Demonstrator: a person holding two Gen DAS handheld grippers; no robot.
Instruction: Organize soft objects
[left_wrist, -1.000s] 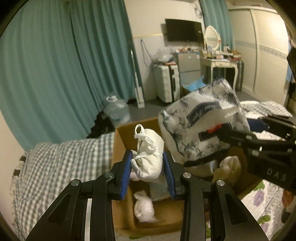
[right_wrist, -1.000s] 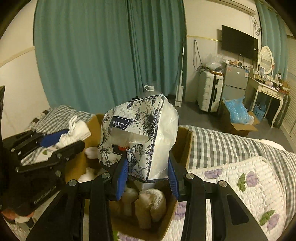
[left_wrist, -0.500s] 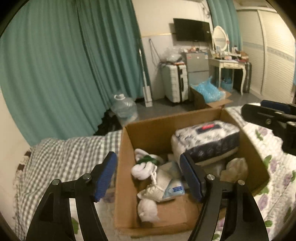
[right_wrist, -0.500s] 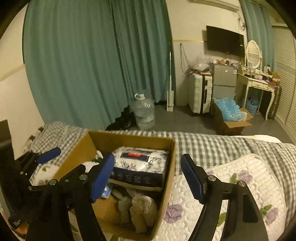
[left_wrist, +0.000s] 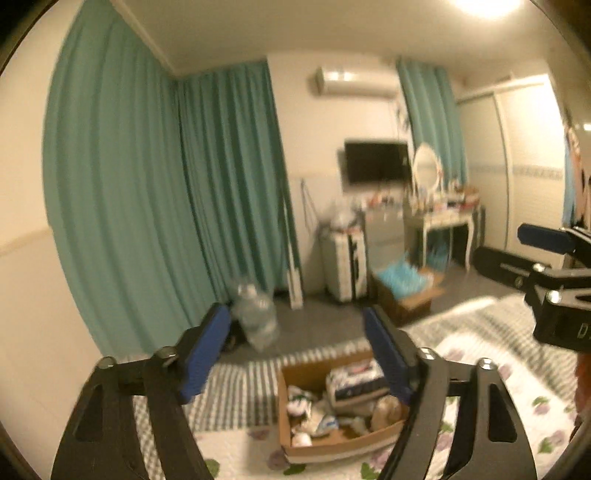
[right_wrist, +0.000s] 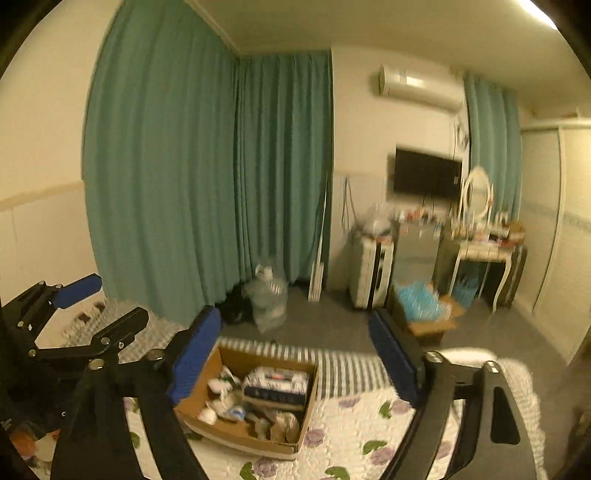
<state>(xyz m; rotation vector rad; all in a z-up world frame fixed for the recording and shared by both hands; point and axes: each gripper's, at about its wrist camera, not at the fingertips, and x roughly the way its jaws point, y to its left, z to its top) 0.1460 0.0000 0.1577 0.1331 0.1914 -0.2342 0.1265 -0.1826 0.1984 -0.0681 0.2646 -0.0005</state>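
Bedroom, dim warm light, both views motion-blurred. Nearest is a bed with a white quilt printed with purple flowers and green leaves; a grey-and-white checked blanket lies across its far part.

Left gripper: blue-padded fingers well apart and opening, nothing between the pads. It hangs above the bed, clear of everything. In the right wrist view it shows at the left edge, also spread.

Right gripper: fingers likewise wide apart and opening, empty. In the left wrist view it sits at the far right edge.

Cardboard box sits open on the quilt, below and beyond both grippers, touching neither. Inside: a floral-printed tissue pack lying flat toward the far right side, white soft items along the left side, a beige bundle at the near right corner. Details of the small items are too blurred to tell.

Beyond the bed, grey floor. A clear water jug stands at the foot of teal curtains. Right of it, a white suitcase, a second carton with blue contents, then a dressing table with an oval mirror. Dark television on the far wall, air conditioner above it.
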